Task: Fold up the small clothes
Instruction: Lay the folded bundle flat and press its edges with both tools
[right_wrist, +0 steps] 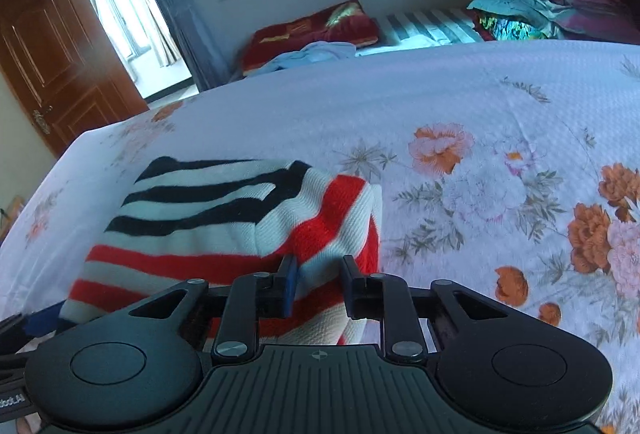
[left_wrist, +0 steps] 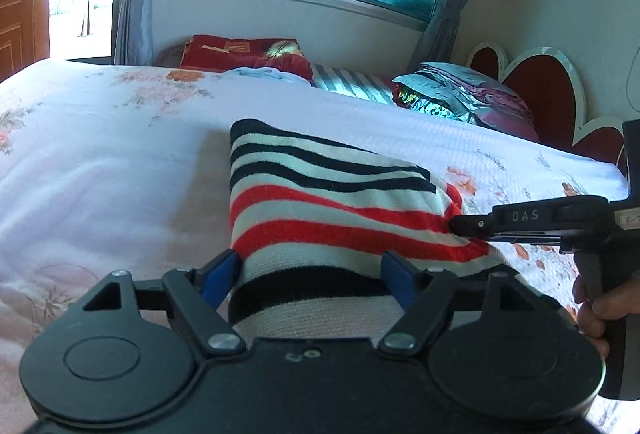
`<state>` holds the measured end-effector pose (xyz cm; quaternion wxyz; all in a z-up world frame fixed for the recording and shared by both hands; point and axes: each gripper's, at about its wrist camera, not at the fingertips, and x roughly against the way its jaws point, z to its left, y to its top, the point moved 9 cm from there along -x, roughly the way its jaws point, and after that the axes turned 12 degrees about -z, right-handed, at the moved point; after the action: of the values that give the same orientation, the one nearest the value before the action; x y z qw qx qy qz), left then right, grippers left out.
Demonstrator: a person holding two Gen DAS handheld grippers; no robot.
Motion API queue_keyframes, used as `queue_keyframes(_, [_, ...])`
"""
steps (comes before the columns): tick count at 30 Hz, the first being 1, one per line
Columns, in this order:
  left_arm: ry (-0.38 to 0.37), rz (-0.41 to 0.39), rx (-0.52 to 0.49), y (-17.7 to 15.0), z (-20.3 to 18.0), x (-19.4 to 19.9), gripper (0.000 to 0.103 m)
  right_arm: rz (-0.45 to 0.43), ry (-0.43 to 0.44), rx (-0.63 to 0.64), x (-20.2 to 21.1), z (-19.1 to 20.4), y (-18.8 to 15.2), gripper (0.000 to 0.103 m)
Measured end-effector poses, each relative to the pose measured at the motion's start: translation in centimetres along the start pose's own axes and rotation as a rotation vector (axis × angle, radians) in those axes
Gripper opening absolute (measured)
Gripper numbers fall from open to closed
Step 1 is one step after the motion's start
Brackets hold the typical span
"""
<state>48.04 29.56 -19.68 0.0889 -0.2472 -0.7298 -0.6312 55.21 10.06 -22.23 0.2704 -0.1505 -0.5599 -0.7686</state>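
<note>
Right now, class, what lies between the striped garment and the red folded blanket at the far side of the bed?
Only bare floral bedsheet lies between the striped garment and the red blanket; the left wrist view shows this best.

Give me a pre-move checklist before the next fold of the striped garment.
1. Striped garment lies on the bed sheet: ok.
2. Right tool pinches the garment's edge: ok.
3. Left tool grips the garment: not ok, its fingers stand wide either side of the fabric.
4. Bare sheet beyond the garment for folding: ok.
5. Stacked bedding well away: ok.
6. Layers underneath lie flat: cannot tell.
</note>
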Motion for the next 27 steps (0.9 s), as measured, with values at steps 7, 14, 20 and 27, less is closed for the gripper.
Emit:
queue_keyframes(7, [-0.008,-0.017,0.032,0.4,0.3,3.6,0.075,-0.048,0.076,-0.008,5.9,1.5,0.6,0.023])
queue_keyframes(14, [-0.009,0.078,-0.009,-3.2,-0.2,4.9,0.076,-0.049,0.03,0.064,11.0,2.6,-3.8,0.023])
queue_keyframes(20, [-0.013,0.102,0.022,-3.7,-0.2,5.7,0.077,-0.029,-0.018,-0.005,10.6,1.8,-5.1,0.023])
queue_keyframes(27, [-0.001,0.139,0.031,-4.4,0.2,6.2,0.08,0.004,-0.069,0.014,12.1,2.0,-7.4,0.023])
